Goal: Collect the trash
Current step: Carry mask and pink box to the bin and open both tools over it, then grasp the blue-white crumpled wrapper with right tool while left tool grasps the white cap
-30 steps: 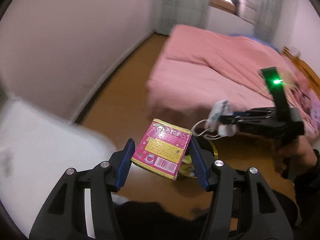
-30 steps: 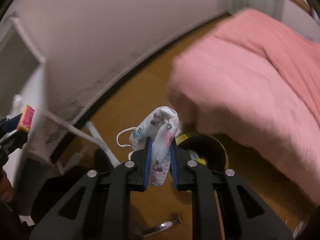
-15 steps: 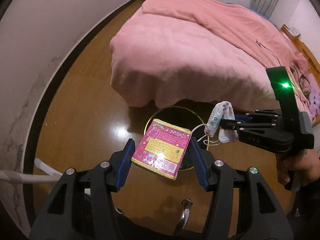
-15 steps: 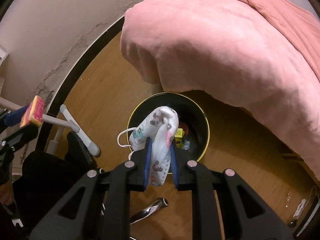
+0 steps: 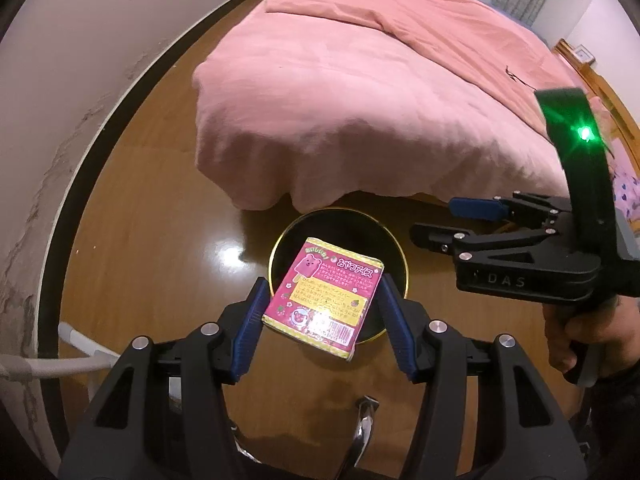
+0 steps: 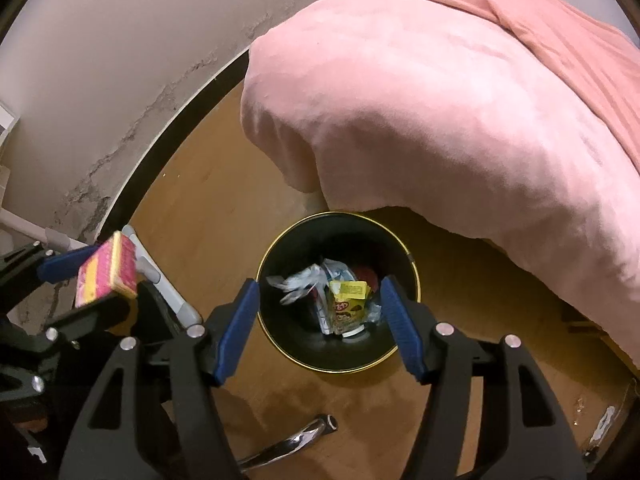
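A pink snack box with a barcode hangs tilted over the black, gold-rimmed trash bin, and my left gripper is shut on its sides. The right wrist view shows the same box at the far left, still in that gripper. My right gripper hangs above the bin; its jaws are opening and nothing is between them. Inside the bin lie a white patterned mask and a yellow packet. From the left wrist, the right gripper reaches in from the right.
A bed under a pink cover overhangs the bin's far side. The wall and dark skirting curve along the left. A white tube frame stands at the left, a chrome chair leg lies in front. A hand holds the right gripper's handle.
Both grippers came down over the bin. The right gripper's jaws spread apart and the white patterned mask left them; it now lies in the bin. The left still grips the box.
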Tool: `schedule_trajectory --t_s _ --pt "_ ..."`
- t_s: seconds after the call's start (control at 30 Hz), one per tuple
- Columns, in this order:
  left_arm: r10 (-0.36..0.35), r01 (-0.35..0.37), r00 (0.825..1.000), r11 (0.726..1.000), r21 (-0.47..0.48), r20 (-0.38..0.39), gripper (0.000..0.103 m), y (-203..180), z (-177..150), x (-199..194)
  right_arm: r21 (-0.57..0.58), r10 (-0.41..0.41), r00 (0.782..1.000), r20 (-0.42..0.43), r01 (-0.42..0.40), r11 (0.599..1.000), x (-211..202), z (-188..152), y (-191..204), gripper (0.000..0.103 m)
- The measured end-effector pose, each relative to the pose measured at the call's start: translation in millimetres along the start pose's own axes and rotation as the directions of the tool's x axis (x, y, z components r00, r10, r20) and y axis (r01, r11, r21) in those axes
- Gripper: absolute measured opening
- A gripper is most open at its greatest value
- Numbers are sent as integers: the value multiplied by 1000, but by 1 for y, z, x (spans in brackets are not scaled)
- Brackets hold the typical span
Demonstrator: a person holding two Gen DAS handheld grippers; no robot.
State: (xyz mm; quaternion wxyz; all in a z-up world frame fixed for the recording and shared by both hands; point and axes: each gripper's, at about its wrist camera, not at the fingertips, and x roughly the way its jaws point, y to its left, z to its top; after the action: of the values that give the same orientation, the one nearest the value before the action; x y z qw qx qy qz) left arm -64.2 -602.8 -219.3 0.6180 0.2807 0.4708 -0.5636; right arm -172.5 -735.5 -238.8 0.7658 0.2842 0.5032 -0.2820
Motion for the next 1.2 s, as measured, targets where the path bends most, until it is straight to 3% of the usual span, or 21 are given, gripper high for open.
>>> schedule_trajectory --t_s 0.3,0.43,0.5,0.67,0.77,0.9,1.07,1.13,1.2 --pt "-94 95 994 995 18 -48 57 -21 22 15 89 -40 997 65 34 995 -41 -2 -24 62" --pt "-84 85 996 996 42 -25 78 -30 31 8 109 -55 993 101 44 993 -62 -2 -28 62" --pt "-79 79 997 996 48 -6 78 -32 35 0 109 -58 992 113 46 993 -71 -1 -27 62" --pt "-57 55 996 998 39 69 82 -22 33 -44 70 -52 988 143 42 997 -95 3 -5 62" --pt "3 -5 991 1000 17 135 88 -5 25 -90 17 -19 987 159 16 1000 -106 9 22 62" --pt "103 -92 968 994 -56 231 91 31 -6 -168 -92 56 983 175 -40 995 -122 21 81 65" --pt "270 -220 915 957 -190 300 91 91 -67 -263 -304 209 958 197 -143 942 -150 35 198 68" --pt "365 -285 882 917 -279 297 91 125 -101 -302 -390 279 942 184 -190 901 -158 35 249 71" --pt "463 -345 845 855 -388 268 91 163 -144 -340 -478 348 925 150 -240 845 -163 33 305 71"
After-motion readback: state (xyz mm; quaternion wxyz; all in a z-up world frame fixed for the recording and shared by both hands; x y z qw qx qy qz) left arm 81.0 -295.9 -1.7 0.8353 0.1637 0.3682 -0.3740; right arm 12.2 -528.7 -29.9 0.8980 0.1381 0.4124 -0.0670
